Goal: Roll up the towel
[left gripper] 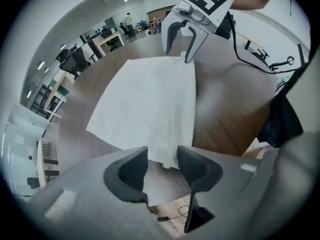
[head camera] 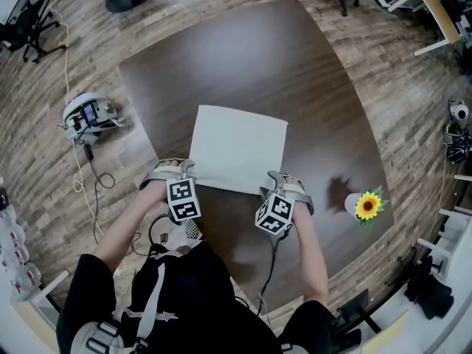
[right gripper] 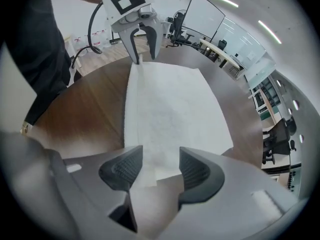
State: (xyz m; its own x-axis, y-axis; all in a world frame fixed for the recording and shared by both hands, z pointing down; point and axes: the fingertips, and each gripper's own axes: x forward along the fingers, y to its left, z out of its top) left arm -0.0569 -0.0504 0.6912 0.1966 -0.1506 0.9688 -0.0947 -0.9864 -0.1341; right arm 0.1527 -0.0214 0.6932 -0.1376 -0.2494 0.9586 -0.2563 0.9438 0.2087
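Left tool [left gripper: 162, 166] and right tool [right gripper: 161, 166] — jaws apart — straddle corners of the towel [head camera: 240, 146].

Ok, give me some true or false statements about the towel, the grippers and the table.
The white towel lies spread out on the table, not rolled. True.
The left gripper is shut tight, empty. False: its jaws stand apart, the towel's corner between them.
The right gripper's jaws stand apart at the towel's near edge. True.
The sunflower stands on the towel. False: it stands on the table, apart from the towel.
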